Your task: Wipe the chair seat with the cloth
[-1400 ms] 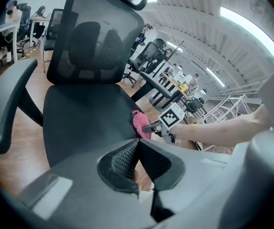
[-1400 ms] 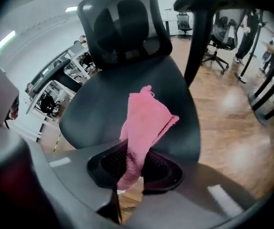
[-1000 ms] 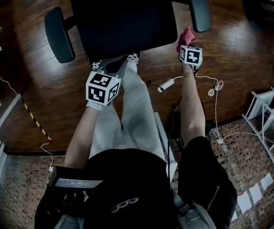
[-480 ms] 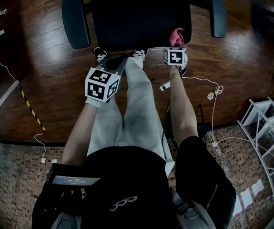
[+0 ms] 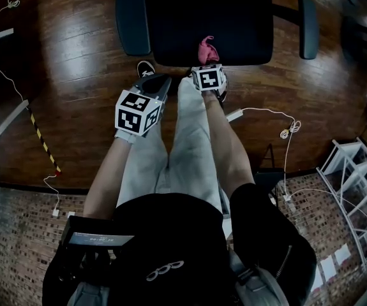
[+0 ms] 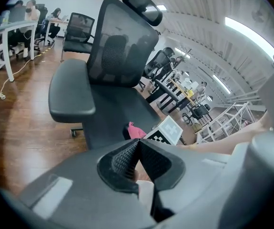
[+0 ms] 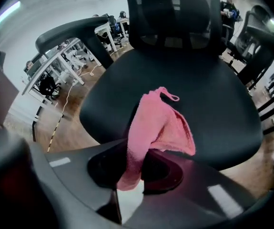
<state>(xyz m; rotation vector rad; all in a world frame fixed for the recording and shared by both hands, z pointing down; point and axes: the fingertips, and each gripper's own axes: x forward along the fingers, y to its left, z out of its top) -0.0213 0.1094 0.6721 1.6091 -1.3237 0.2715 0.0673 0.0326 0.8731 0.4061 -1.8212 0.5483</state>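
Note:
A black office chair stands in front of me, its seat (image 5: 209,18) (image 7: 194,85) (image 6: 122,116) bare and dark. My right gripper (image 5: 207,65) (image 7: 139,168) is shut on a pink cloth (image 5: 206,48) (image 7: 158,128) (image 6: 136,130), which sticks up from the jaws just over the seat's front edge. My left gripper (image 5: 156,87) (image 6: 136,159) is held lower and to the left, short of the seat, its jaws shut with nothing between them.
The chair's armrests (image 5: 132,16) (image 5: 307,25) flank the seat and its mesh backrest (image 6: 122,42) rises behind. White cables (image 5: 279,123) lie on the wooden floor at right, a white rack (image 5: 359,171) further right. Desks and other chairs (image 6: 77,30) stand behind.
My right gripper has carried the pink cloth leftward from beside the right armrest to the seat's front edge. The left gripper has barely moved.

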